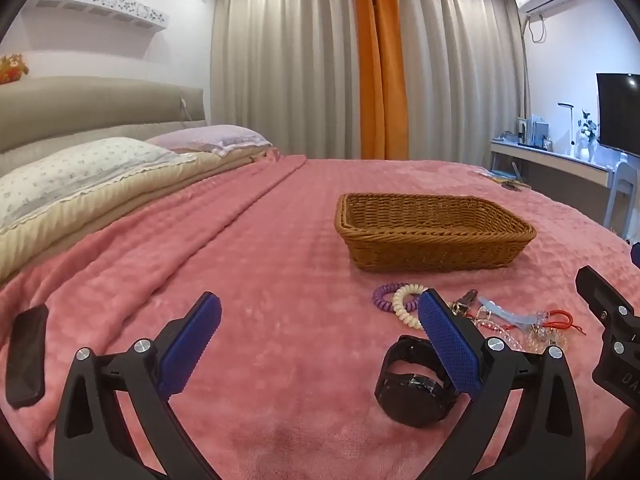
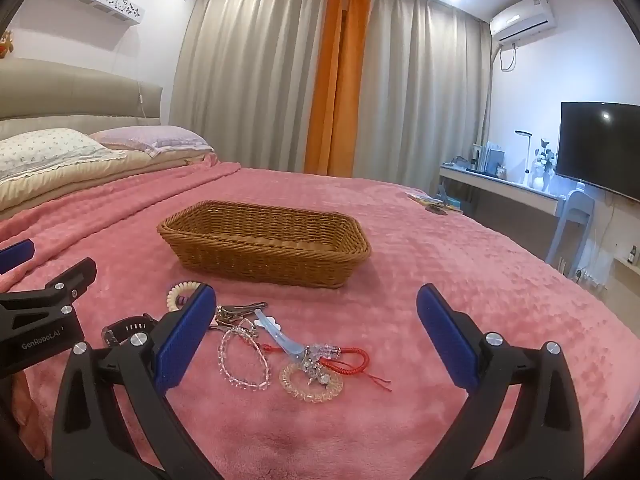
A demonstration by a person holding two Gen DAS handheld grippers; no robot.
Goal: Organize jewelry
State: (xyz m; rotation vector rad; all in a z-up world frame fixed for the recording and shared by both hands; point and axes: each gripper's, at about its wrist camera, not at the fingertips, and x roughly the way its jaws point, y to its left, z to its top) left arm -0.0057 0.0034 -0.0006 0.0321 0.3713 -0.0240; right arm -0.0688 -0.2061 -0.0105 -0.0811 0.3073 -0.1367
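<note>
A brown wicker basket (image 1: 434,226) (image 2: 264,242) stands on the pink bed. Jewelry lies in front of it: a purple coil band (image 1: 382,297), a cream coil band (image 1: 405,306) (image 2: 178,292), a black watch (image 1: 416,390) (image 2: 128,326), a clear bead bracelet (image 2: 242,360), a light blue clip (image 2: 280,334), a clear coil ring (image 2: 312,382), a red cord charm (image 2: 360,356) and metal clips (image 2: 236,312). My left gripper (image 1: 320,316) is open and empty, its right finger over the watch. My right gripper (image 2: 316,308) is open and empty above the pile.
A black phone (image 1: 26,356) lies on the pink blanket (image 1: 248,264) at the left. Pillows (image 1: 80,172) lie by the headboard. A desk (image 2: 504,192) with a TV (image 2: 600,148) and a chair (image 2: 576,220) stands to the right of the bed.
</note>
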